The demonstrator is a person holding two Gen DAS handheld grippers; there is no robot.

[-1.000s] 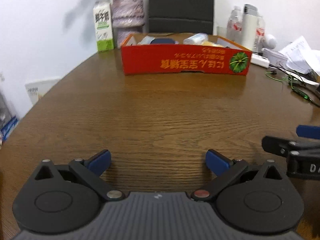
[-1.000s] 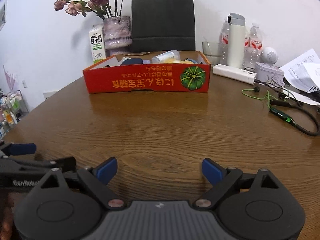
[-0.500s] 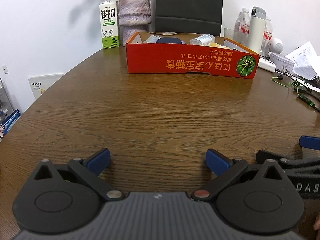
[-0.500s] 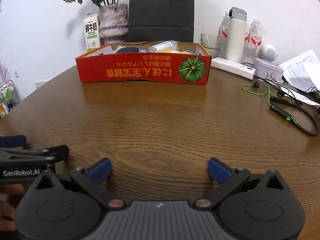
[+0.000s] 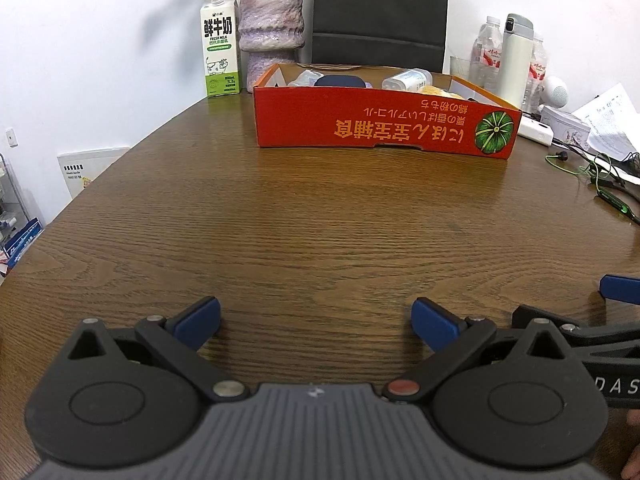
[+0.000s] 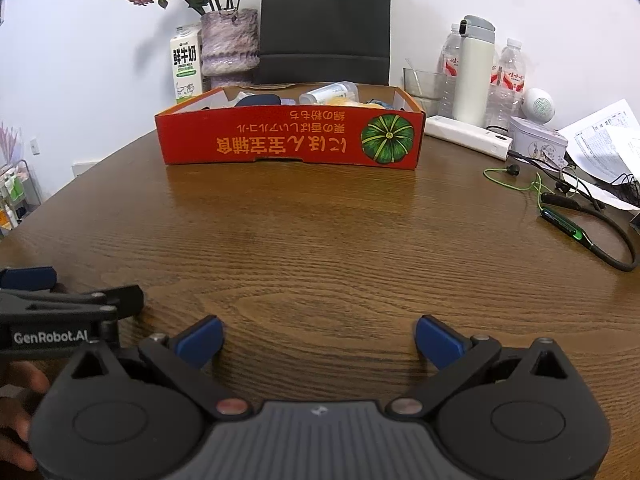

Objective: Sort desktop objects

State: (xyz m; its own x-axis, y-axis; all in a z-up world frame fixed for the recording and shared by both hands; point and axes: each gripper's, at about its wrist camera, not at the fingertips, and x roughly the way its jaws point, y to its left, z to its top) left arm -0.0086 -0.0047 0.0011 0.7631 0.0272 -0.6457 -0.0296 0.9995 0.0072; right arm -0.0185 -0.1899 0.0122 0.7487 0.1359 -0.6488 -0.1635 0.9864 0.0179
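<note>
Compared with a second ago the view from both hands has settled lower and steadier, so the red cardboard box with the green pumpkin print (image 6: pixel 290 136) sits further up in the picture, and the right gripper (image 6: pixel 318 342) has spread a bit wider. Both it and the left gripper (image 5: pixel 316 322) now have their blue pads well apart with nothing between them, side by side low over the brown wood-grain tabletop (image 6: pixel 320 248). The box lies with its long side running left to right across the far part of the tabletop, print upside down, holding a bottle and a few small items. Behind it: a white milk carton (image 5: pixel 220 46), a mottled purple vase (image 5: pixel 272 30), a black bag and a white wall.
</note>
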